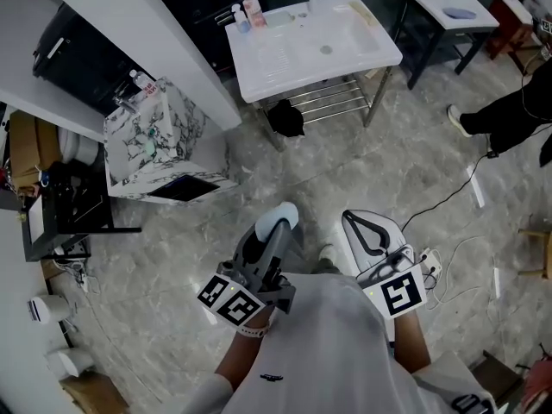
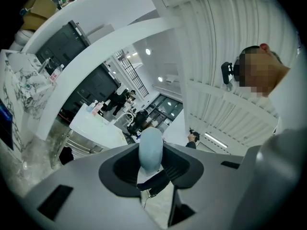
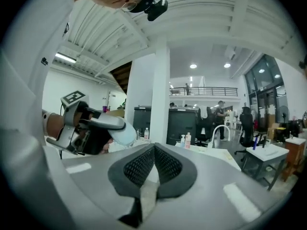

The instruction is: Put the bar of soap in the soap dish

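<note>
Ahead of me, the white sink table (image 1: 276, 69) stands on the grey marbled floor (image 1: 345, 171), with small bottles (image 1: 247, 13) at its far left corner.

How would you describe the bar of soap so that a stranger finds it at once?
At the bottom middle of the head view, the person holds two hand-held grippers over the grey floor. The left hand-held gripper clamps the bar of soap. It is pale blue and rounded; the right hand-held gripper is shut and empty.
</note>
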